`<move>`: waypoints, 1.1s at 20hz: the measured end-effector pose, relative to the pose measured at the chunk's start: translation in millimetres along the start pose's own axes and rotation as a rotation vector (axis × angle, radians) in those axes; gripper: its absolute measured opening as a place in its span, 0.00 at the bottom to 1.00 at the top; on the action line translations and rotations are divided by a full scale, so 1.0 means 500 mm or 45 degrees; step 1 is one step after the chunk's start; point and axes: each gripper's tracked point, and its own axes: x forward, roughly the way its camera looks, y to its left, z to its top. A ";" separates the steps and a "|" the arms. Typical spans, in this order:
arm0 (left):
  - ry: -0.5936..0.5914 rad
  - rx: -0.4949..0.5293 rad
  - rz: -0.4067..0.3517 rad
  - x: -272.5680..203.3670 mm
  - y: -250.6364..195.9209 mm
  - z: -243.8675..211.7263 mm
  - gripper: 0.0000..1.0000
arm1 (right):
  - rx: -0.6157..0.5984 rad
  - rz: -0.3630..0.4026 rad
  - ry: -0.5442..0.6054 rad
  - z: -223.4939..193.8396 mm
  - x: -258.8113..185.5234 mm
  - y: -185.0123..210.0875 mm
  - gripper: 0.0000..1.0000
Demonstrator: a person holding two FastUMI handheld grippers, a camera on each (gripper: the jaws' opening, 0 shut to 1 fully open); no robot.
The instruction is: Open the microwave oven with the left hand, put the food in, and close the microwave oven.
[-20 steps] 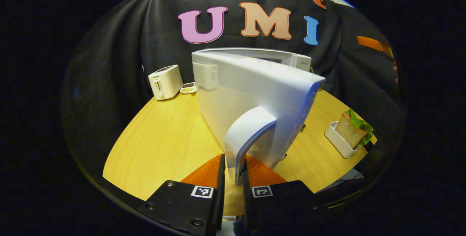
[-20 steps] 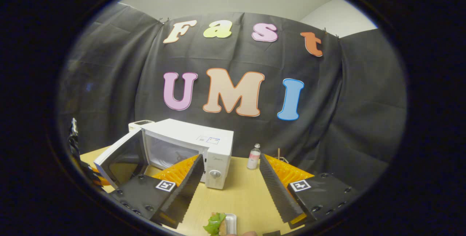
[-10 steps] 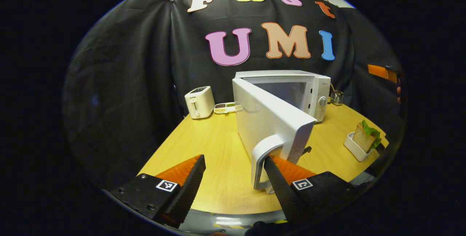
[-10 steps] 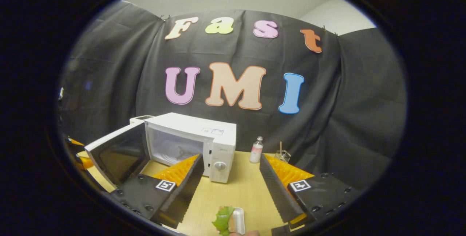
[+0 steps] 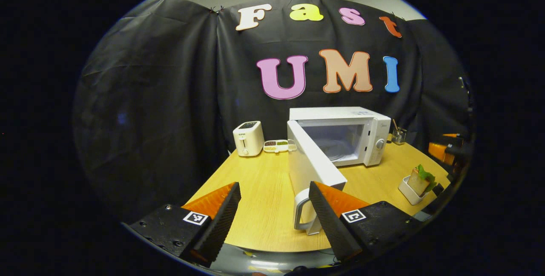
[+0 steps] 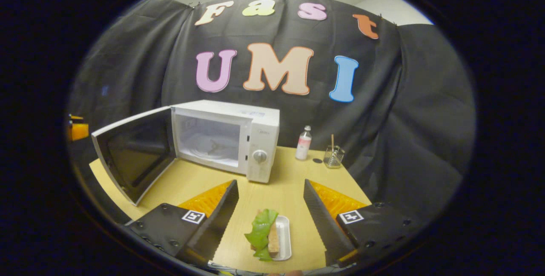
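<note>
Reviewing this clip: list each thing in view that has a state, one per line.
microwave door: swung wide open
microwave: cavity empty
sandwich: in its white tray on the table, ungripped
left gripper: open, holding nothing
right gripper: open, above sandwich

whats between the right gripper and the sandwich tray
Nothing: in the right gripper view the sandwich tray lies on bare table just ahead of the open right gripper, between its fingers' lines.

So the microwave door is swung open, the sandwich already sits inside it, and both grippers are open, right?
Not quite. The right gripper view shows the sandwich in its white tray on the table, between the right gripper fingers. The microwave door and left gripper are open.
</note>
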 end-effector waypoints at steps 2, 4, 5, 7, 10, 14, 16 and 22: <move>-0.046 -0.016 -0.002 -0.010 -0.002 0.033 0.98 | -0.017 0.012 0.065 -0.053 -0.004 0.003 0.98; -0.074 -0.019 -0.010 -0.006 -0.009 0.058 0.98 | -0.020 0.021 0.136 -0.105 -0.007 0.005 0.99; -0.087 -0.016 -0.011 -0.004 -0.011 0.067 0.98 | -0.021 0.026 0.176 -0.132 -0.009 0.009 0.99; -0.107 -0.017 -0.005 -0.008 -0.008 0.083 0.98 | -0.031 0.044 0.254 -0.182 -0.009 0.017 0.99; -0.134 -0.041 -0.004 -0.006 -0.013 0.095 0.98 | -0.029 0.044 0.343 -0.235 -0.005 0.010 0.99; -0.148 -0.115 -0.013 -0.003 -0.022 0.107 0.98 | 0.010 0.012 0.379 -0.255 0.002 0.004 0.98; -0.155 -0.147 -0.019 0.004 -0.031 0.111 0.97 | 0.020 0.019 0.396 -0.264 -0.004 0.006 0.87; -0.185 -0.089 -0.039 0.022 -0.035 0.130 0.97 | 0.006 0.022 0.438 -0.277 -0.008 0.015 0.49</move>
